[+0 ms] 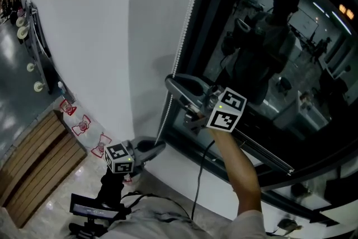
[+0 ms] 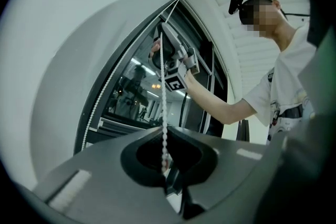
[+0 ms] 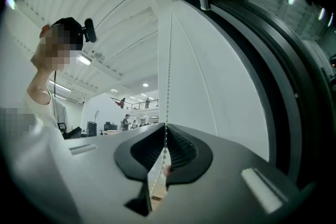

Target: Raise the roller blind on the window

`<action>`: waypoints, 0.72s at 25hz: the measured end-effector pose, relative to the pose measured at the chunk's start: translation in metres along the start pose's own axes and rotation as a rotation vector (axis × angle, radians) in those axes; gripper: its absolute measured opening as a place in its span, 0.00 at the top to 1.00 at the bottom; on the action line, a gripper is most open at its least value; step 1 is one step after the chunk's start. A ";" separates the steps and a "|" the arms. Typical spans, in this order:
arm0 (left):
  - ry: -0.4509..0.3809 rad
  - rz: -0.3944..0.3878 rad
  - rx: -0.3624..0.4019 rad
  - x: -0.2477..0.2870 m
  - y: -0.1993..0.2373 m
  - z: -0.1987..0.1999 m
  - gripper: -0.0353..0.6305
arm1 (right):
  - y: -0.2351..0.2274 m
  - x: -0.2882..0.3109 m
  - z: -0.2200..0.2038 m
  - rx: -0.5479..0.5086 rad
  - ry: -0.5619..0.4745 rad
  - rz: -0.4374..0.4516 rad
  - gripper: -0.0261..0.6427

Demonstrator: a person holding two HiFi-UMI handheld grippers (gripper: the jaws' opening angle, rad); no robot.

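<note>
Left gripper (image 1: 159, 146): I hold it low, close to the white wall (image 1: 84, 25), below the bottom corner of the window (image 1: 268, 64). In the left gripper view its fingers (image 2: 105, 165) are fully together and pinch the bead chain (image 2: 164, 107). The chain runs taut and straight up from them. The left marker cube (image 1: 119, 158) carries black-and-white square markers.

Right gripper (image 1: 169, 82): I hold it higher on the same strand, in front of the window frame (image 1: 184, 75), with my bare forearm (image 1: 240, 165) reaching up from below. In the right gripper view its fingers (image 3: 210, 165) are closed on the chain. The beads are nipped at the tips and hang on down through the hollow behind them. The right marker cube (image 1: 226, 109) also bears square markers.

Chain, onward: above the right gripper it climbs beside the frame's edge. In the left gripper view it reaches the window's upper corner, and a second strand (image 2: 97, 113) hangs along the frame.

Roller blind: I cannot make out its cloth in any view. The pane in view is dark and uncovered, and it reflects me.

Labels: red-and-white stickers (image 1: 82, 126) sit in a row low on the wall, their print too small to read. Beyond them lie a wooden panel (image 1: 33, 165) and a glossy floor (image 1: 17, 98).
</note>
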State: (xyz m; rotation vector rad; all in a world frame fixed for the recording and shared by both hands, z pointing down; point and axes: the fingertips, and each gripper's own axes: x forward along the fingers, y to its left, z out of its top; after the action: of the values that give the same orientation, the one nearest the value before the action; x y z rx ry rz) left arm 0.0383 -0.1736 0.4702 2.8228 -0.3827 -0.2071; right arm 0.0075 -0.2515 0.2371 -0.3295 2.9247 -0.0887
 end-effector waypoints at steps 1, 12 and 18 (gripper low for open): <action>0.001 0.001 -0.002 0.000 0.000 0.000 0.95 | -0.001 -0.002 -0.012 0.015 0.013 -0.006 0.94; 0.009 0.009 -0.014 -0.001 0.001 -0.004 0.95 | -0.002 -0.019 -0.096 0.130 0.082 -0.038 0.94; 0.017 0.015 -0.017 -0.002 0.003 -0.007 0.95 | 0.001 -0.024 -0.110 0.163 0.077 -0.043 0.94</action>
State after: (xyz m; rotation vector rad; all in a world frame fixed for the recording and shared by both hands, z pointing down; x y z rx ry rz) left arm 0.0369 -0.1744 0.4780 2.8018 -0.3969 -0.1827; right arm 0.0084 -0.2412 0.3491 -0.3701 2.9613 -0.3518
